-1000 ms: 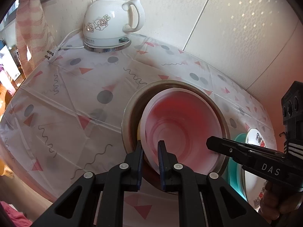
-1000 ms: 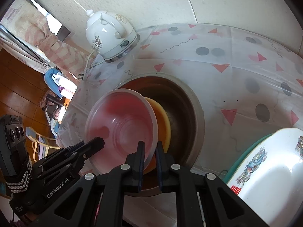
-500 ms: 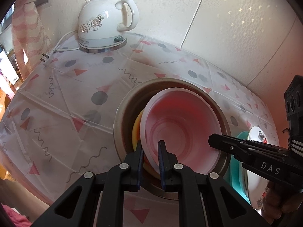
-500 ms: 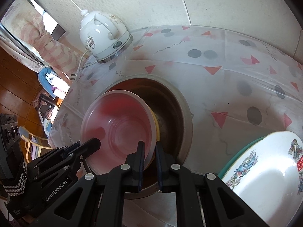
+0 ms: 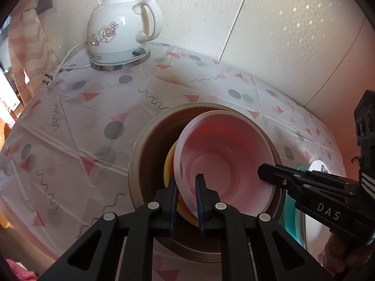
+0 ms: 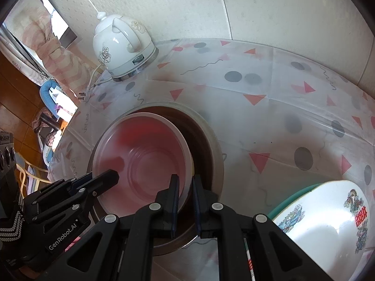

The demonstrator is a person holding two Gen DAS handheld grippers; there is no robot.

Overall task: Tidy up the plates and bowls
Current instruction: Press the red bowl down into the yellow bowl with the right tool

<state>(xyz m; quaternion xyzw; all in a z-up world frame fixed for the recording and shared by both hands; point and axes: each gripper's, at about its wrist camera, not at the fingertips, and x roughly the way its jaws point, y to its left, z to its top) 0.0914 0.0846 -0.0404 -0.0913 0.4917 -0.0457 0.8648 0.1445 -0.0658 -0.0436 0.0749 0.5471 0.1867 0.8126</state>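
Two grippers clamping one pink bowl (image 5: pixel 225 164) from opposite sides: left gripper (image 5: pixel 186 199) pinching the bowl's near-left rim, one pad inside and one outside; right gripper (image 6: pixel 186 201) pinching the near-right rim the same way, jaws nearly together on the thin wall. Sitting tilted inside a large metal basin (image 5: pixel 145 149), over a yellow bowl (image 5: pixel 169 164) peeking out as a crescent at its left edge. Resting with the basin on a table cover (image 5: pixel 77 121) printed with grey dots, pink triangles and squiggles. Standing far left against the wall, a white kettle (image 5: pixel 121 30) with a rose print on its base, cord and plug (image 5: pixel 48 80) trailing off to the left. Lying just right of the basin, a white plate (image 6: pixel 328 220) with coloured figures and red characters, stacked on a teal plate (image 6: pixel 295 197) showing only as a rim beneath it. Showing at the lower right of the left view, part of a hand (image 5: pixel 346 253) gripping the right tool. Whether the pink bowl is touching the yellow one, impossible to tell.
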